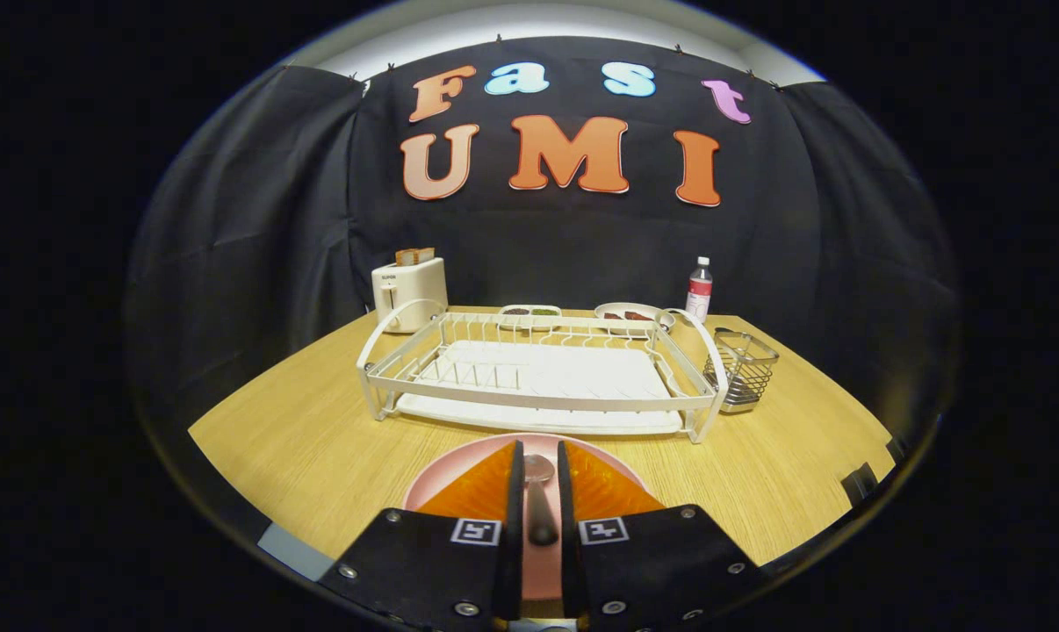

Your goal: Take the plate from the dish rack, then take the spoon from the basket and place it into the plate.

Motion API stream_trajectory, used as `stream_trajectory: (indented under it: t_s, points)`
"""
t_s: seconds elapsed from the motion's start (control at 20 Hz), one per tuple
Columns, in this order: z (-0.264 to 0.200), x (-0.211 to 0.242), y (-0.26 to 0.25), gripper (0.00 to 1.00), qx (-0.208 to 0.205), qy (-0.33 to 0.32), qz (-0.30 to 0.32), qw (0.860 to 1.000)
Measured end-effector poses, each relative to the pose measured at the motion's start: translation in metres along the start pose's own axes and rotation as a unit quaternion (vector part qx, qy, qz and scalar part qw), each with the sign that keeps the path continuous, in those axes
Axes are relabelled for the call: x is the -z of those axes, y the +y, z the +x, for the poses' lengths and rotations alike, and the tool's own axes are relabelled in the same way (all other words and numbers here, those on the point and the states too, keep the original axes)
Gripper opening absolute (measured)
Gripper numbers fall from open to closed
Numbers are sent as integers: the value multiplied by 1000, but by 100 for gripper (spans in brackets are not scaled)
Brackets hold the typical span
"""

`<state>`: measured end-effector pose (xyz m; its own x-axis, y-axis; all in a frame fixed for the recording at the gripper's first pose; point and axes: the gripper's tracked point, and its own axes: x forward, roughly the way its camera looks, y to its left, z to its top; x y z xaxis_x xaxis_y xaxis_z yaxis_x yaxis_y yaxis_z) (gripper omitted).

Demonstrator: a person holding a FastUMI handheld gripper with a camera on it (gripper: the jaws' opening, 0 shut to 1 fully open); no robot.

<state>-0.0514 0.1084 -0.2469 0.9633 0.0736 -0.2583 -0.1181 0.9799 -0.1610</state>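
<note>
A pink plate (449, 474) lies flat on the wooden table just in front of the white dish rack (538, 399). My gripper (540, 446) hangs over the plate with its fingers close together. A metal spoon (539, 491) sits between them, bowl pointing ahead toward the rack and dark handle running back along the fingers. Both fingers press on the handle, so the gripper is shut on the spoon. The fingers hide much of the plate. The wire basket (745, 369) stands at the rack's right end, and I see nothing in it.
Behind the rack stand a white toaster (409, 290) with bread in it, two small dishes (529, 313) of food and a bottle (699, 290). Bare table (301, 439) lies on both sides of the plate. The table's front edge is close under the gripper.
</note>
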Motion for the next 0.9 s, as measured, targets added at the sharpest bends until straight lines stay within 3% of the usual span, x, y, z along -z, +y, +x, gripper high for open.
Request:
stream_trajectory:
  t_s: [0.05, 0.15, 0.2, 0.3, 0.4, 0.9]
  points:
    - [0, 0, -1, 22, -2, 6, 2, 1000]
    - [-3, -7, -9, 39, 6, 7, 2, 1000]
    - [-4, -12, -12, 57, 9, 7, -2, 1000]
    - [-6, -22, -19, 80, 14, 6, -6, 1000]
    - [-8, -35, -26, 94, 18, 7, -5, 1000]
    - [-4, -122, -70, 97, 30, -13, 18, 999]
